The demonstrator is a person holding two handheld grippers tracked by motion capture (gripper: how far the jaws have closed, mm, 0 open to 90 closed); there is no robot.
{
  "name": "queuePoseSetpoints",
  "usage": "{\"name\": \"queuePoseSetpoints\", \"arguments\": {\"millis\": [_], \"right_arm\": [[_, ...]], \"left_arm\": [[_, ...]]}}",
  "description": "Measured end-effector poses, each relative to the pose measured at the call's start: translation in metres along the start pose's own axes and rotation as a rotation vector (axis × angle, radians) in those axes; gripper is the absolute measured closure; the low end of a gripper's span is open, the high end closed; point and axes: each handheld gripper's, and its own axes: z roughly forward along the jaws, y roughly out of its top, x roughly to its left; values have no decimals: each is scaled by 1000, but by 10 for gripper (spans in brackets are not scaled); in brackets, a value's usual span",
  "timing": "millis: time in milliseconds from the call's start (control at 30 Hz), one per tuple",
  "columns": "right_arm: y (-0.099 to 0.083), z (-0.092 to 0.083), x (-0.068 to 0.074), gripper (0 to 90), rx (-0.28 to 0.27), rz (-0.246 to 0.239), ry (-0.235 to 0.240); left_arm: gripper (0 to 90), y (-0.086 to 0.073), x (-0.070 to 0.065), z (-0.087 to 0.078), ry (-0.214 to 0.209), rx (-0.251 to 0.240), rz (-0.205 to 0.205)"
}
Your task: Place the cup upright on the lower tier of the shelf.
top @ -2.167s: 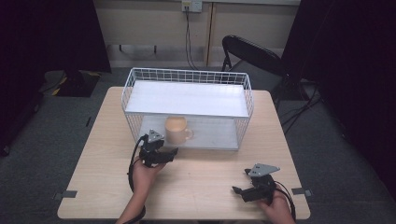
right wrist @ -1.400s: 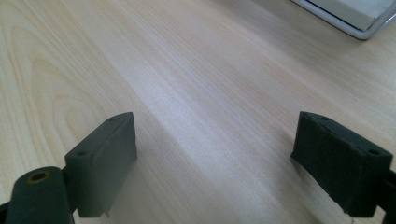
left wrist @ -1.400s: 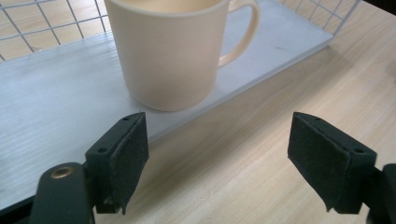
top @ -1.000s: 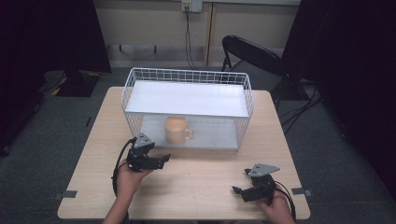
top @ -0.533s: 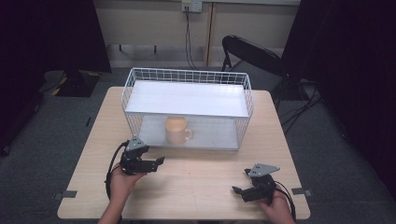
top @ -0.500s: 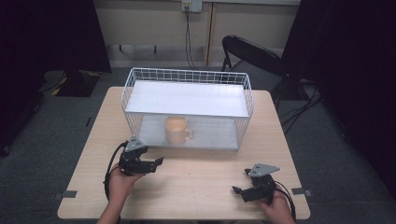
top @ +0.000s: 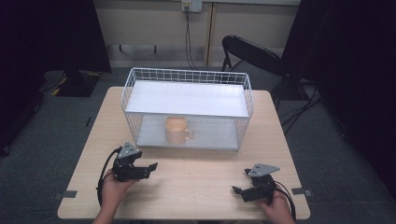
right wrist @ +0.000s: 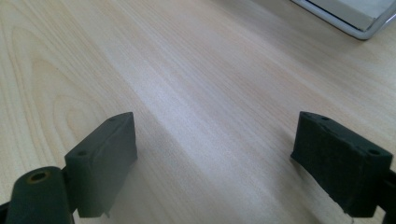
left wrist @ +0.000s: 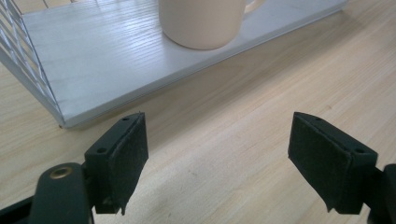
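My left gripper sits lower left with its jaws apart; my right gripper, lower right, gapes too. The mug stands upright at frame centre, alone on the bottom shelf of the wire basket. Reaching carelessly, I could snag the wires or tip it

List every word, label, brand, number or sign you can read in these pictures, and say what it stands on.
No readable text anywhere.
The mug is plain, with no print.
The wire rack and the table bear no label.
The left gripper and right gripper carry no legible marking.
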Motion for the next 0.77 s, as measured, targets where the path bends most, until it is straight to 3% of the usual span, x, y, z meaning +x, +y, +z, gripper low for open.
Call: {"name": "queuePoseSetpoints", "arguments": {"millis": [333,767], "right_arm": [[0,0,0,126,0,0,0],[0,0,0,126,0,0,0]], "left_arm": [[177,-9,6,-3,-10,-14,-15],[175,-20,16,-3,7,-2,-25]]}}
